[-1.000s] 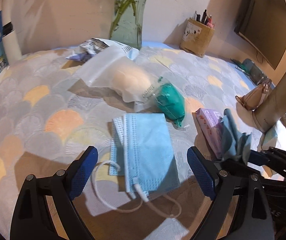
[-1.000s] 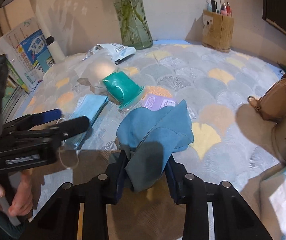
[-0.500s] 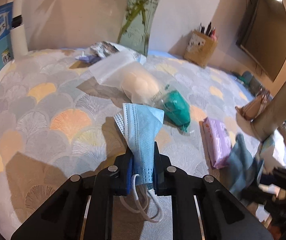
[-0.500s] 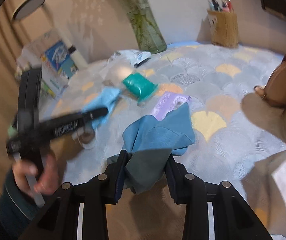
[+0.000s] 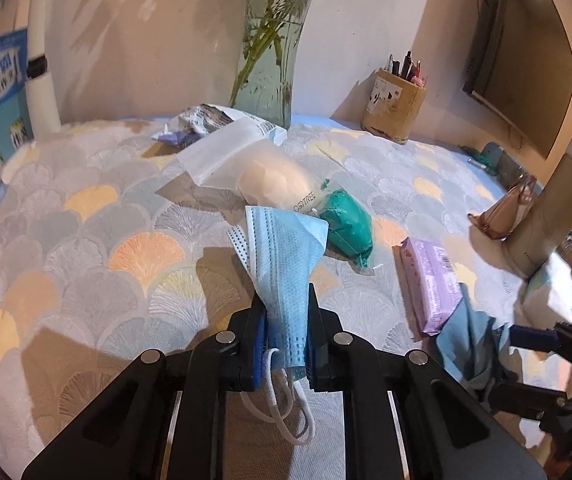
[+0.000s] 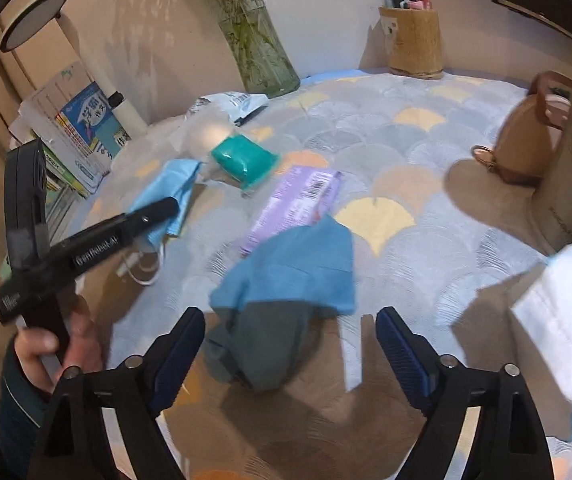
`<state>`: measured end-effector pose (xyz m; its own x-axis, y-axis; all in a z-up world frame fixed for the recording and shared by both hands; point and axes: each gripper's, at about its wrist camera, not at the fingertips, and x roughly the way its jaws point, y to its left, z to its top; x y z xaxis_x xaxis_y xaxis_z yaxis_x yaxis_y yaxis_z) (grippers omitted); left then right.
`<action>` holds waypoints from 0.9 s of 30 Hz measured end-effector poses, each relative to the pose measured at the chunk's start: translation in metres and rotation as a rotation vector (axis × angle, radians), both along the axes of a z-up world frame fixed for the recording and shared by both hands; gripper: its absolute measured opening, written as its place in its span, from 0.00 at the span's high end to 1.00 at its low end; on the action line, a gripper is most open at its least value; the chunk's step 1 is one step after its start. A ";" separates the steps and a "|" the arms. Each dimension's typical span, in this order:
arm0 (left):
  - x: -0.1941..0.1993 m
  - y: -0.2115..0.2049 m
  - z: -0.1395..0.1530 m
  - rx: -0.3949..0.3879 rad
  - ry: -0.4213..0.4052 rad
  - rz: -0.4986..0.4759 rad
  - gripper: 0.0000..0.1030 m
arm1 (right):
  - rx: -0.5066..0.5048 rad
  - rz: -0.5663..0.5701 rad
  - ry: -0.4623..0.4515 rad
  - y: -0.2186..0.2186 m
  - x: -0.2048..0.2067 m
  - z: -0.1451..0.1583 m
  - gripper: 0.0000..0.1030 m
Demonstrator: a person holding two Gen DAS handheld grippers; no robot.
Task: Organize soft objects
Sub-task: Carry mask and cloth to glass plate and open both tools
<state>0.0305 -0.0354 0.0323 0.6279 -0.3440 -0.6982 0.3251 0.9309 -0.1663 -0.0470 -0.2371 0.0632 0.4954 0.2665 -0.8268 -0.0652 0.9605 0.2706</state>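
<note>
My left gripper (image 5: 284, 312) is shut on a light blue face mask (image 5: 283, 248) and holds it up off the patterned tablecloth (image 5: 85, 240); white ear loops hang below. The mask also shows in the right wrist view (image 6: 169, 188). My right gripper (image 6: 290, 332) is open, its jaws wide apart either side of a blue cloth (image 6: 286, 276) that lies crumpled on the table. The cloth also shows in the left wrist view (image 5: 470, 336). A green packet (image 5: 346, 220), a cream pad in a clear bag (image 5: 269, 176) and a purple tissue pack (image 5: 430, 280) lie beyond.
A glass vase (image 5: 269, 60) with stems and a pen holder (image 5: 398, 104) stand at the back. Books (image 6: 81, 132) lean at the left edge. A brown bag (image 6: 526, 140) and a white pack (image 6: 566, 300) sit at the right.
My left gripper closed on the face mask and lifted it. My right gripper opened and let go of the blue cloth, which now lies on the table.
</note>
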 end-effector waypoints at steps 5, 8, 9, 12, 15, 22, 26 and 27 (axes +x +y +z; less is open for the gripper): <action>-0.005 -0.011 0.001 0.068 -0.037 -0.020 0.88 | -0.150 -0.018 0.041 0.032 0.011 -0.014 0.35; -0.010 -0.010 0.005 0.079 -0.060 -0.013 0.88 | -0.278 0.007 0.015 0.046 0.004 -0.015 0.68; -0.014 -0.010 0.006 0.084 -0.070 -0.010 0.88 | -0.264 0.034 0.011 0.046 0.000 -0.012 0.74; -0.028 -0.014 0.009 0.100 -0.083 -0.008 0.88 | -0.253 0.033 0.021 0.039 -0.009 -0.003 0.82; -0.046 -0.020 0.020 0.052 -0.084 -0.037 0.88 | -0.137 0.025 -0.028 0.021 -0.024 0.021 0.82; -0.079 -0.056 0.079 -0.040 -0.175 -0.148 0.88 | -0.078 -0.052 -0.160 -0.020 -0.051 0.081 0.82; -0.093 -0.093 0.104 -0.063 -0.213 -0.236 0.88 | -0.113 -0.123 -0.212 -0.050 -0.069 0.102 0.82; -0.095 -0.106 0.107 -0.065 -0.216 -0.264 0.88 | -0.129 -0.141 -0.220 -0.055 -0.073 0.105 0.82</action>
